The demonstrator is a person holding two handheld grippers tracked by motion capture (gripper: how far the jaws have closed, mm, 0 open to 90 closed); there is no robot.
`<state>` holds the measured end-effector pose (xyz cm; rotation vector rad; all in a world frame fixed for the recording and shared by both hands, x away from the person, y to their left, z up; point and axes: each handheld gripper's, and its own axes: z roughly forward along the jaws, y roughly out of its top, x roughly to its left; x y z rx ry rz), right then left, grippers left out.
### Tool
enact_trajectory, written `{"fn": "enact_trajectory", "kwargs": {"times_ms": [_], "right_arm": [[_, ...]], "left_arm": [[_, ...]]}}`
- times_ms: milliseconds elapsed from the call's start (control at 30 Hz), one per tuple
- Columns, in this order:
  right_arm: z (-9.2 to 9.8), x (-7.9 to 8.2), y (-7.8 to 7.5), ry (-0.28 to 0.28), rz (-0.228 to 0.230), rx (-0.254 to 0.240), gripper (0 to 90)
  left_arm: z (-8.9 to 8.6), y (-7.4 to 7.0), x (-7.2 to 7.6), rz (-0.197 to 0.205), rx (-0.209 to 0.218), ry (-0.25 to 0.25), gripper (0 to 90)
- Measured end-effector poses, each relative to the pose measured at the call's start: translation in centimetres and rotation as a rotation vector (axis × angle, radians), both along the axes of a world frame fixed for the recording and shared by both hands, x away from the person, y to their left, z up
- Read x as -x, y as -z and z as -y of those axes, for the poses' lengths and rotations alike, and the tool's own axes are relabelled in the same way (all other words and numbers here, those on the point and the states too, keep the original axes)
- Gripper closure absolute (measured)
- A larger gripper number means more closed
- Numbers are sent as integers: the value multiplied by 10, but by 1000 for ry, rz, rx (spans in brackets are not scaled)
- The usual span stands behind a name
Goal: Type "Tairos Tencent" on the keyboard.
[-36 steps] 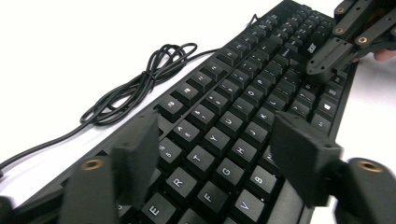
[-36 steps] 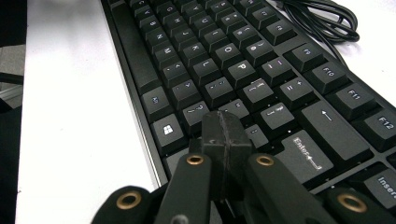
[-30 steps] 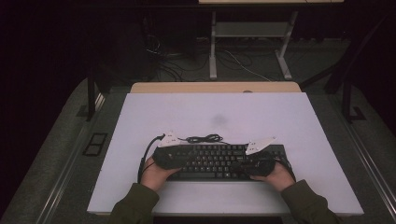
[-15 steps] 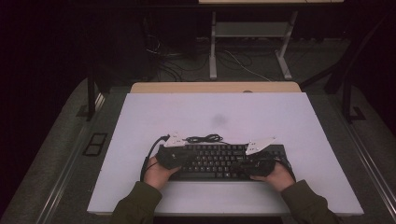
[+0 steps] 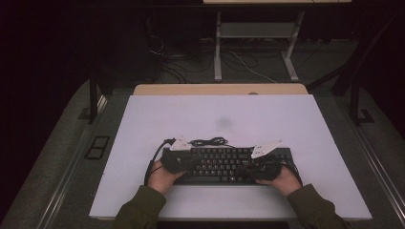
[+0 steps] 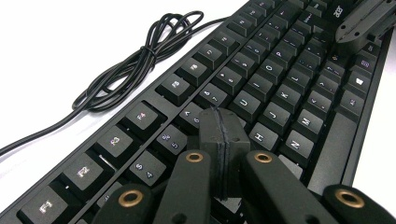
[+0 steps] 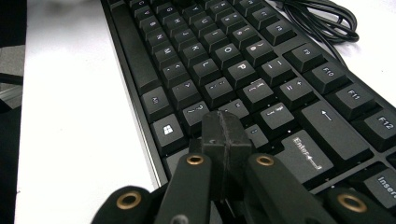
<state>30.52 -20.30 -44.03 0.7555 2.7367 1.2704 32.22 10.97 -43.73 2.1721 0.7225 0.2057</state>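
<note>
While both hands sit at the lower middle of the high view, the keyboard [image 5: 224, 164] lies flat on the white table [image 5: 143, 124], its cable [image 5: 208, 141] coiled just above its top edge. Left gripper [image 5: 188, 161] is over the kbd's left end, right gripper [image 5: 248, 168] over the right end. Vs half a sec ago the hands sit at the same spots; only the left jaws have just been closing, w/ nothing between them. Likely means both tips are now set as pokers for pressing keys, not for gripping.

Left gripper view: left gripper [image 6: 221, 140] at lower centre, jaws pressed together, pads meeting on a thin seam, nothing held. Tip is at or just over the keys [image 6: 243, 100] near the G/H row; contact can't be told. Right gripper's tip shows at upper right, cable [image 6: 135, 60] at upper left.

Right gripper view: right gripper [image 7: 223, 140] at lower centre, jaws together too, empty, tip just over the keys left of Enter [image 7: 303, 151]. Cable [image 7: 322, 18] at upper right.
</note>
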Motion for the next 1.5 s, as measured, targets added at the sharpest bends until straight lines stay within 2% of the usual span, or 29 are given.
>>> {"fn": "enact_trajectory", "kwargs": {"times_ms": [233,267,433,567,733,1067,1167,1233,1333,1500], "right_arm": [[0,0,0,0,2,1,896],[0,0,0,0,2,1,896],[0,0,0,0,3,1,896],[0,0,0,0,3,2,896],[0,0,0,1,3,4,896],[0,0,0,1,4,3,896],[0,0,0,1,4,3,896],[0,0,0,0,4,3,896],[-1,1,-1,1,10,7,896],[-2,0,-6,1,18,-14,895]], "left_arm": [[-3,-4,1,12,11,-2,889],[-3,-4,2,8,28,-11,889],[-8,-8,3,12,49,-15,887],[-12,-11,5,15,65,-18,846],[-17,-12,6,16,80,-26,726],[-28,-12,7,8,97,-52,410],[-30,-10,7,4,84,-71,255],[-33,-9,8,-2,93,-77,223],[-35,-10,8,-4,116,-77,223],[-37,-10,9,1,123,-73,236]]}}
